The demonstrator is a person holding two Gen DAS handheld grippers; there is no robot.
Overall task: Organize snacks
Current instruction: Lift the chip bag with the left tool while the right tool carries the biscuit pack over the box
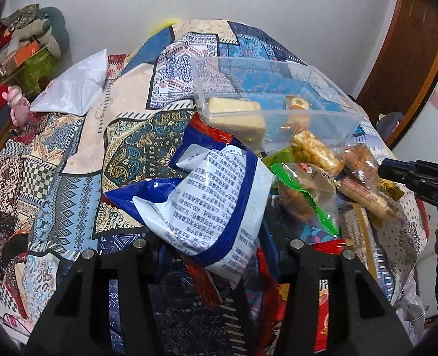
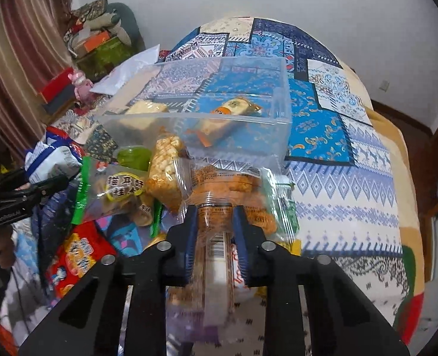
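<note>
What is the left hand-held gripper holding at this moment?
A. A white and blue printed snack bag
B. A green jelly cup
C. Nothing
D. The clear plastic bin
A: the left hand-held gripper is shut on the white and blue snack bag, which is lifted above the snack pile in front of the clear bin.

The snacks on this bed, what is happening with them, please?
A person is sorting snacks with two hand-held grippers. The left gripper is shut on a blue-and-white packet, lifted clear of the pile. The right gripper is shut on a clear packet of orange crackers. Just beyond stands a clear plastic box on the patterned bedcover; it already holds a few wrapped snacks. More packets lie loose in front of it.
</note>
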